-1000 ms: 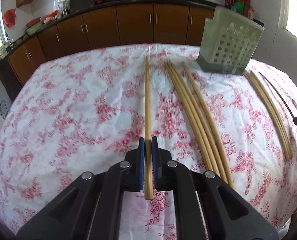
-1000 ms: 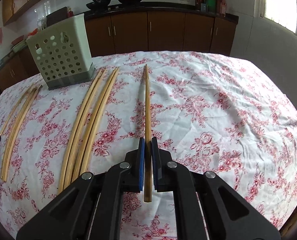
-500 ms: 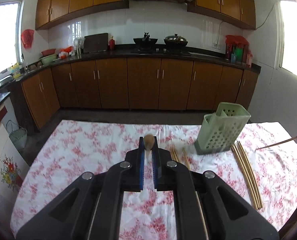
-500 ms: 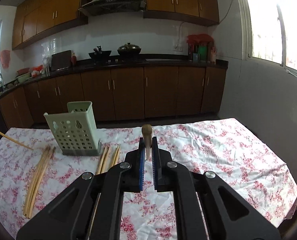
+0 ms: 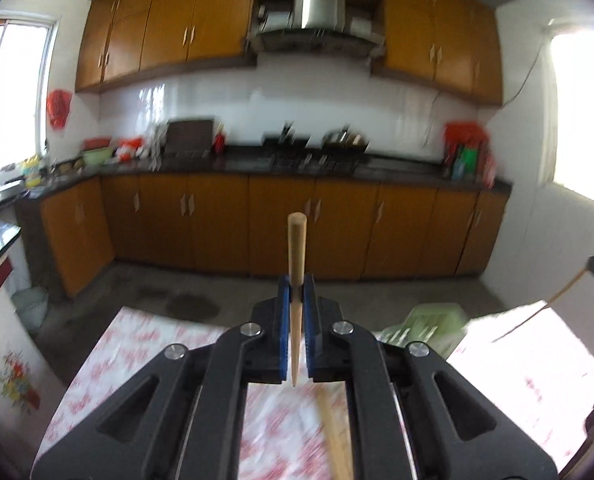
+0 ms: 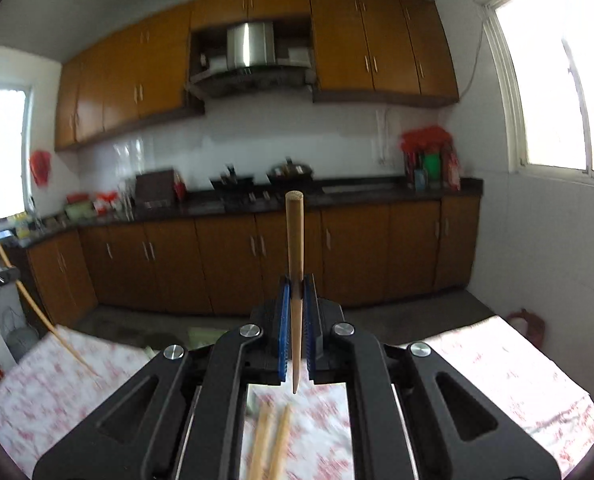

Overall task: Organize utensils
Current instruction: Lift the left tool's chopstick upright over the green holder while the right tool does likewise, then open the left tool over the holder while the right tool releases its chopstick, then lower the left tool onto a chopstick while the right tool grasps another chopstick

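Note:
My left gripper [image 5: 296, 292] is shut on a wooden chopstick [image 5: 296, 248], held level above the table with its thick end pointing forward. My right gripper [image 6: 296, 290] is shut on another wooden chopstick [image 6: 294, 240], held the same way. The pale green perforated utensil holder [image 5: 429, 326] stands on the table below and right of the left gripper; the right gripper hides most of it in the right wrist view [image 6: 205, 336]. Loose chopsticks [image 6: 271, 440] lie on the floral tablecloth [image 6: 49, 392] under the right gripper. One loose chopstick [image 5: 335, 436] lies under the left gripper.
The other gripper's chopstick shows at the right edge of the left wrist view [image 5: 553, 300] and at the left edge of the right wrist view [image 6: 41, 312]. Brown cabinets [image 6: 225, 264] and a dark counter lie beyond the table. A red stool [image 6: 525, 320] stands at the table's far right.
Both grippers have lifted their chopsticks off the tablecloth and tilted up, from looking down at the table to looking level across the kitchen. Both stay shut.

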Demonstrator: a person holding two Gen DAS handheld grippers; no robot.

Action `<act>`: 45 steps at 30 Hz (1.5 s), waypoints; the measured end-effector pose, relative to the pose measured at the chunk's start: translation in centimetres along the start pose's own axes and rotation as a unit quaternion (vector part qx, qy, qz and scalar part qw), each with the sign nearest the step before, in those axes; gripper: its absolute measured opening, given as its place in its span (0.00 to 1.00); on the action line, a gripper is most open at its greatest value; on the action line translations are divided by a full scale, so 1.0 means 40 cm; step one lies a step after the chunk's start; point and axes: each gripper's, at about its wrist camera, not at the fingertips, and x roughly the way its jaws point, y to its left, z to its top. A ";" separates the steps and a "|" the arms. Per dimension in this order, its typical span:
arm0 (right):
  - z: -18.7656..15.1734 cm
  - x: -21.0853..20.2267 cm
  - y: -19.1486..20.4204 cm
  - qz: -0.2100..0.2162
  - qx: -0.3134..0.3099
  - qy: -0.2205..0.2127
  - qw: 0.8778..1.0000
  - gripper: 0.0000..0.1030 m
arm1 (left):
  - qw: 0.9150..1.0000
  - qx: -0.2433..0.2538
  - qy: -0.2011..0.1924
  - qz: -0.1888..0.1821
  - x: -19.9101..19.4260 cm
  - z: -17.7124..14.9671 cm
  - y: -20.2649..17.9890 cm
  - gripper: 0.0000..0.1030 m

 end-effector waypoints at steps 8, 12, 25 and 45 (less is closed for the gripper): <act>0.031 0.060 0.086 0.057 0.001 -0.011 0.998 0.07 | 0.995 -0.028 -0.068 -0.072 -0.012 0.101 -0.124 0.08; -0.009 0.125 0.092 0.055 0.002 0.026 0.998 0.07 | 0.994 -0.032 -0.060 -0.088 0.068 0.068 -0.173 0.08; -0.085 0.187 0.087 0.060 0.014 0.103 0.993 0.14 | 0.994 -0.040 0.033 -0.101 0.241 -0.067 -0.201 0.10; -0.350 0.087 -0.056 -0.001 0.009 0.260 0.965 0.28 | 0.992 -0.035 0.120 -0.004 0.069 -0.255 0.002 0.39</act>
